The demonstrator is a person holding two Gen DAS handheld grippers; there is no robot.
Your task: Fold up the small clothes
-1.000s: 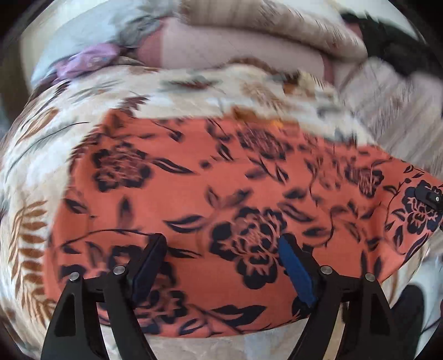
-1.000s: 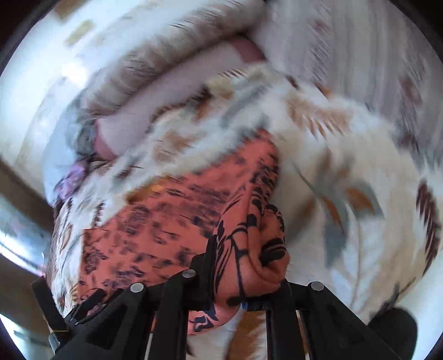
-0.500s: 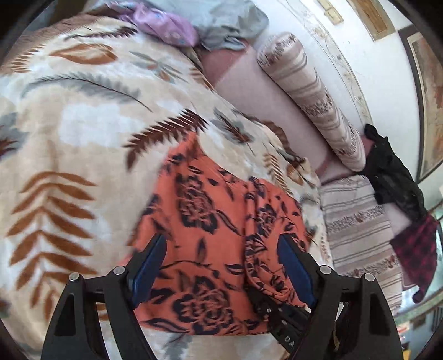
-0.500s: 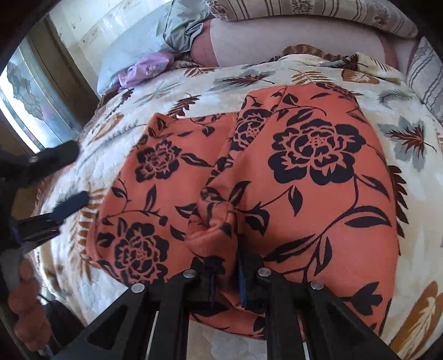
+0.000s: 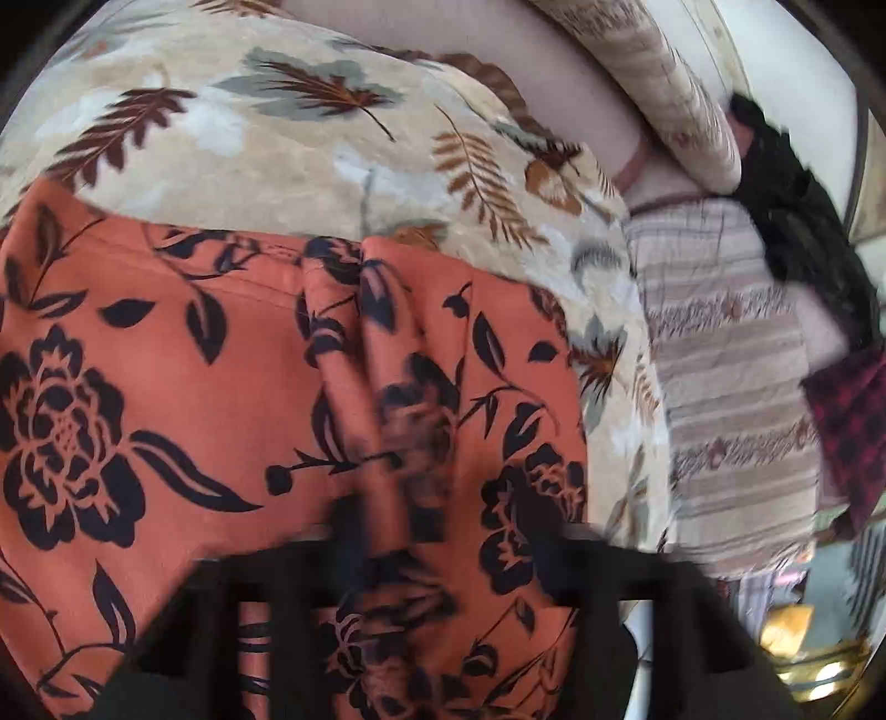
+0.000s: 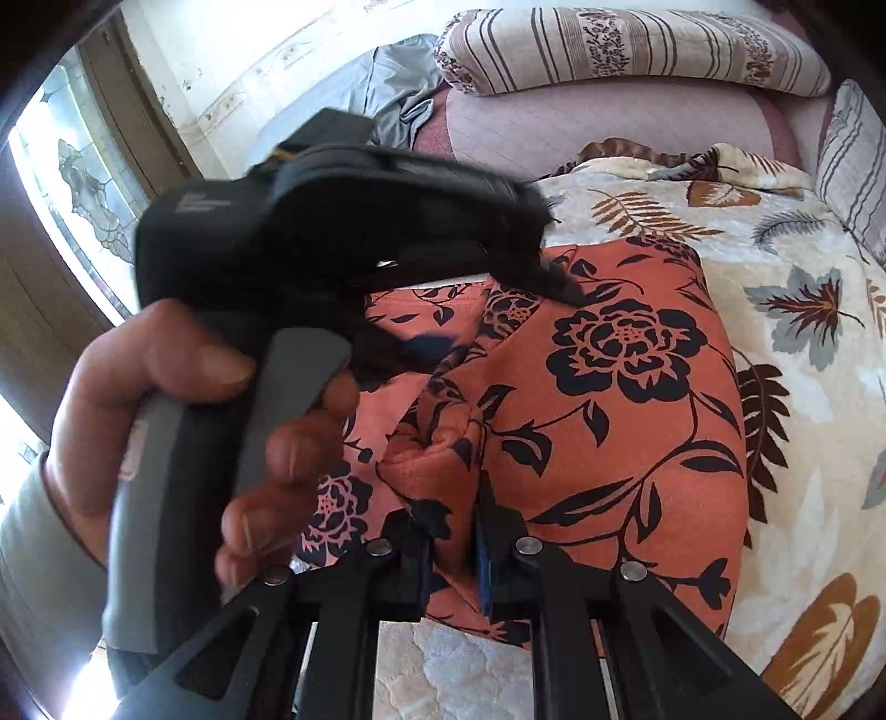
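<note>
The orange garment (image 6: 626, 399), printed with black flowers, lies spread on a leaf-patterned blanket (image 6: 803, 288) that covers the bed. In the right wrist view it fills the middle of the frame, its far hem toward 12 o'clock and its near edge at 6 o'clock, with bare blanket around it at 3 o'clock and below the near edge.

The right claw (image 6: 451, 559) is clamped on a bunched ridge of the garment at its near edge; cloth fills the narrow gap between the two blue-padded fingers (image 6: 483, 565), and a raised fold runs away from them toward 12 o'clock.

The left claw (image 5: 387, 531) has just been closing. In its own view it is blurred, but a vertical pleat of the garment (image 5: 138, 399) runs straight down between its fingers, which stand close together against the cloth, so it reads as pinched on that fold. In the right wrist view the same tool comes in from 9 o'clock, gripped by a hand (image 6: 183, 426) with a grey sleeve (image 6: 33, 548) at the wrist, and its tip meets the garment just beyond the right claw's ridge.

Beyond the blanket, at 12 o'clock in the right view, a striped bolster (image 6: 637, 50) lies along the head of the bed on a pink sheet (image 6: 581, 133). In the left view a striped pillow (image 5: 731, 387) sits at 3 o'clock with dark clothes (image 5: 797, 221) past it.
</note>
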